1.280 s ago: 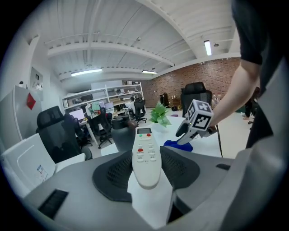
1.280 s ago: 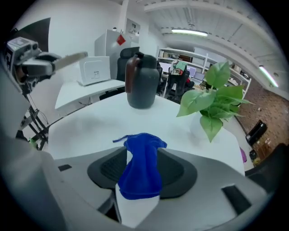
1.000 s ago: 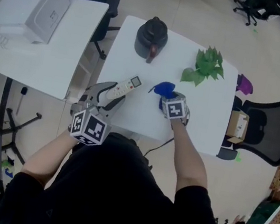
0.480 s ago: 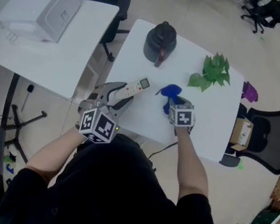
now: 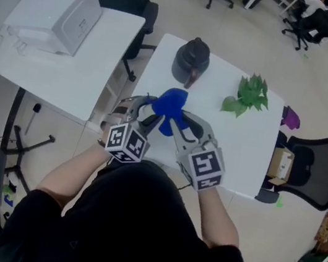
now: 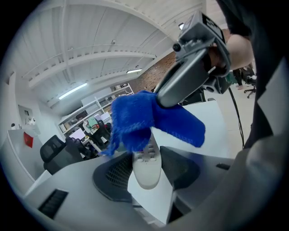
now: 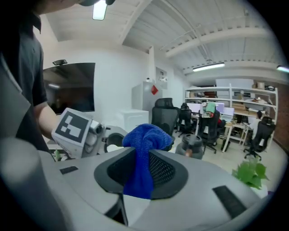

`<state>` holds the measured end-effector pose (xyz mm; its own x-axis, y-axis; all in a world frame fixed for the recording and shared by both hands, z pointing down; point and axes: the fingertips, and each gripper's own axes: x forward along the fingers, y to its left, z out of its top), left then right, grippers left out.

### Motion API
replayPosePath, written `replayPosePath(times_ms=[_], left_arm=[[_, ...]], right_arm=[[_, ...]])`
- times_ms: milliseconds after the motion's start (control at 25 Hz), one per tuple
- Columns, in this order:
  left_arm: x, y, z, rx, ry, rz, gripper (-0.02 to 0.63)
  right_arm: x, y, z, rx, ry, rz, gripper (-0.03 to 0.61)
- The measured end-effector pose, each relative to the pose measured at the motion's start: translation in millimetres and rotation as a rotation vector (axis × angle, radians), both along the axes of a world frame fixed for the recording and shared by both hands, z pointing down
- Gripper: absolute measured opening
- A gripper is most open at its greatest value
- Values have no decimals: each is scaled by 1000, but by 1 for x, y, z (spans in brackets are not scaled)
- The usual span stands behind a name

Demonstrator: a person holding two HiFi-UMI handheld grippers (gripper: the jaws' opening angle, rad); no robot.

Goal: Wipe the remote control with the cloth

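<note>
Our left gripper (image 6: 146, 170) grips the near end of the remote control (image 6: 147, 155) and holds it above the left edge of the tabletop (image 5: 245, 151). The jaws of our right gripper (image 7: 142, 173) have just been closing. The blue cloth (image 7: 145, 135) is pinched between them, bunched up above the pads. In the left gripper view the cloth covers the remote control's far end. A black kettle (image 5: 191, 61) stands by the tabletop's far edge, and a green plant (image 5: 247, 96) is towards its far right corner.
</note>
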<state>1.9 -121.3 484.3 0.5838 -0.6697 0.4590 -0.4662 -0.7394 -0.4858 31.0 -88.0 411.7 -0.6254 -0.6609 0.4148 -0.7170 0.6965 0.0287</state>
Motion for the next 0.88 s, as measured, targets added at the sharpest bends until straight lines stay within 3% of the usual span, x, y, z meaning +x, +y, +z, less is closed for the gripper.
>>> replayPosePath(times_ms=[200, 480, 640, 880], left_arm=[[11, 4, -17, 87, -23, 44, 198], [15, 18, -39, 233, -43, 117, 196], [15, 23, -46, 246, -8, 130, 196], [10, 32, -51, 255, 28, 149, 196]], right_arm=[[-36, 7, 6, -26, 124, -119, 94], [-28, 1, 0, 53, 303, -95, 91], [-17, -6, -6, 89, 321, -73, 89], [22, -27, -6, 58, 301, 48, 87]])
